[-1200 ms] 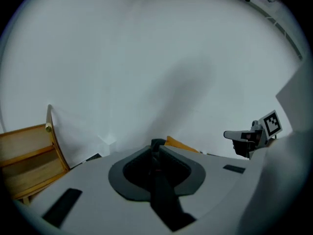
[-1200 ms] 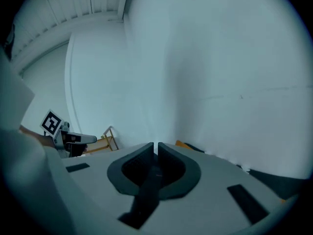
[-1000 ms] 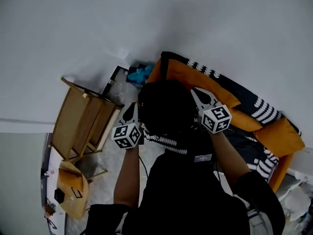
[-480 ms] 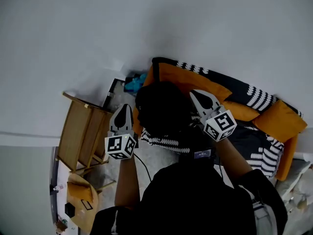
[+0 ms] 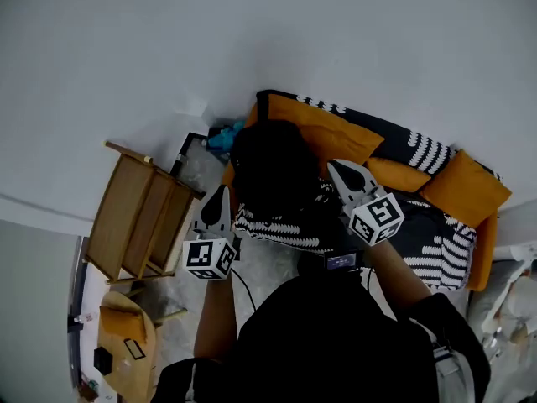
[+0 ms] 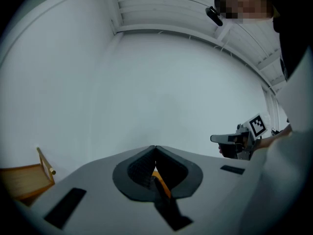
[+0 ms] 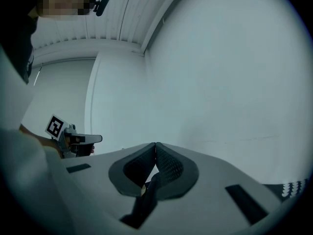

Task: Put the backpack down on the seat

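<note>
The black backpack (image 5: 275, 173) hangs in front of me above the left end of the sofa (image 5: 394, 176), whose seat carries orange cushions and a black-and-white patterned throw. My left gripper (image 5: 220, 195) sits at the bag's left side, and its jaws (image 6: 155, 147) are shut on a dark strap with an orange edge (image 6: 162, 185). At the bag's right side my right gripper (image 5: 336, 166) is shut (image 7: 156, 144) on another dark strap (image 7: 146, 199). Where the straps meet the bag is hidden.
A wooden slatted chair (image 5: 138, 218) stands left of the sofa, with a small wooden table (image 5: 117, 336) bearing small items below it. Something blue (image 5: 221, 137) lies on the floor by the sofa's left end. A plain white wall runs behind.
The sofa has come further into view under the backpack. My left gripper has dropped a little lower and leftward; the right gripper stays at the bag's right side.
</note>
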`<control>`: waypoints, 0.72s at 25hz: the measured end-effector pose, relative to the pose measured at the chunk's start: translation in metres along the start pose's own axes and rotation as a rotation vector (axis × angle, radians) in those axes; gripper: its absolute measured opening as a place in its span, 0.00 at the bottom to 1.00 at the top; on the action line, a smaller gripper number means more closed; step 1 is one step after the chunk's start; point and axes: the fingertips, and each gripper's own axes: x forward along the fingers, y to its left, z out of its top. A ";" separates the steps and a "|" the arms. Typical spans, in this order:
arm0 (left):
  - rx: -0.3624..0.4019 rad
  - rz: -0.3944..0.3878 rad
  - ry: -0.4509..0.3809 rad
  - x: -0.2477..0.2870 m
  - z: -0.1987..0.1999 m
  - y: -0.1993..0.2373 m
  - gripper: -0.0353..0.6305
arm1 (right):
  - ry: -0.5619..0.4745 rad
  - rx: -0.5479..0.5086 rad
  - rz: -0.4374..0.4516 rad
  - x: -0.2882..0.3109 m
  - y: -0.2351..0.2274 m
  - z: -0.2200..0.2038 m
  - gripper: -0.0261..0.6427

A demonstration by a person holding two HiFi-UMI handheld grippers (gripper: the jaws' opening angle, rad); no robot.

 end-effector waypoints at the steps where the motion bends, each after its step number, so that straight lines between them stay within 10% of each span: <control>1: -0.001 0.000 0.001 -0.013 -0.003 -0.004 0.08 | -0.005 0.000 -0.009 -0.009 0.006 -0.001 0.09; 18: -0.036 0.008 -0.030 -0.186 -0.031 -0.063 0.08 | 0.022 0.007 -0.069 -0.155 0.107 -0.032 0.09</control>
